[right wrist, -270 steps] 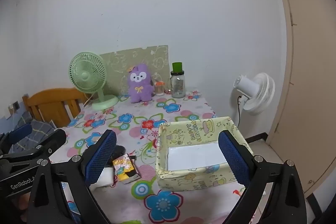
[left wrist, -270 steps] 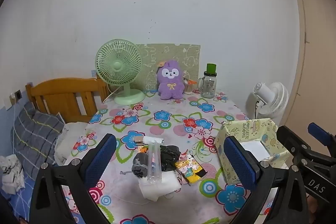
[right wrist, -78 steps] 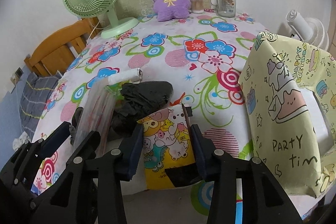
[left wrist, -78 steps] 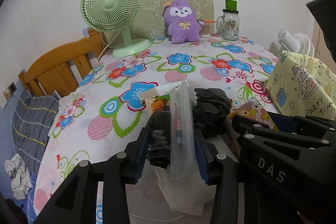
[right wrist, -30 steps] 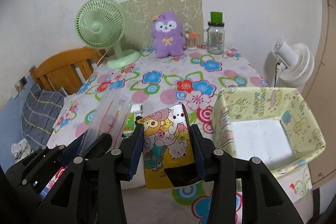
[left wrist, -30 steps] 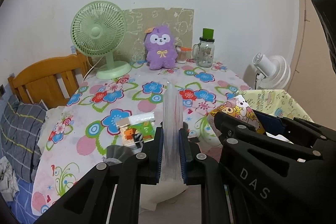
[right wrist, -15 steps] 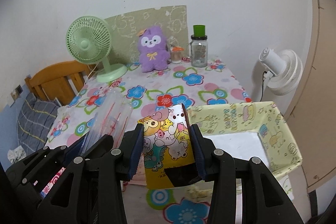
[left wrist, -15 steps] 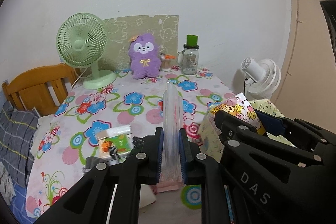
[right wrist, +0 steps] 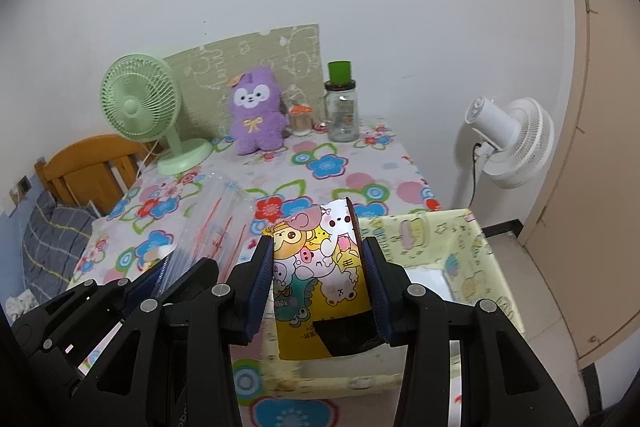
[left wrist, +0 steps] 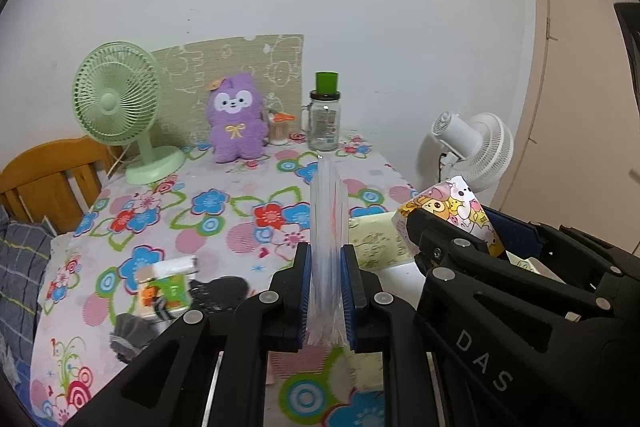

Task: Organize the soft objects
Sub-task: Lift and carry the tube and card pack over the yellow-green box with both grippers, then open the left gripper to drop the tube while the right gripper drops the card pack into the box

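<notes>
My left gripper [left wrist: 326, 291] is shut on a clear plastic packet with red print [left wrist: 327, 227], held upright above the table's front; it also shows in the right wrist view [right wrist: 212, 227]. My right gripper [right wrist: 318, 291] is shut on a yellow cartoon-print pouch [right wrist: 320, 267], held above the near left part of the yellow paper box [right wrist: 472, 247]. The pouch also shows in the left wrist view [left wrist: 452, 203]. On the floral tablecloth [left wrist: 224, 219] lie a small colourful packet [left wrist: 166, 291], a black soft item [left wrist: 220, 291] and a grey soft item [left wrist: 128, 331].
At the table's back stand a green fan [left wrist: 116, 107], a purple plush toy [left wrist: 236, 119] and a glass jar with a green lid [left wrist: 325, 119]. A white fan [right wrist: 508, 143] stands right of the table. A wooden chair [left wrist: 44, 179] is at the left.
Both grippers have risen and shifted right with their packets. The yellow box now lies under the right gripper, and the left-behind items sit at lower left.
</notes>
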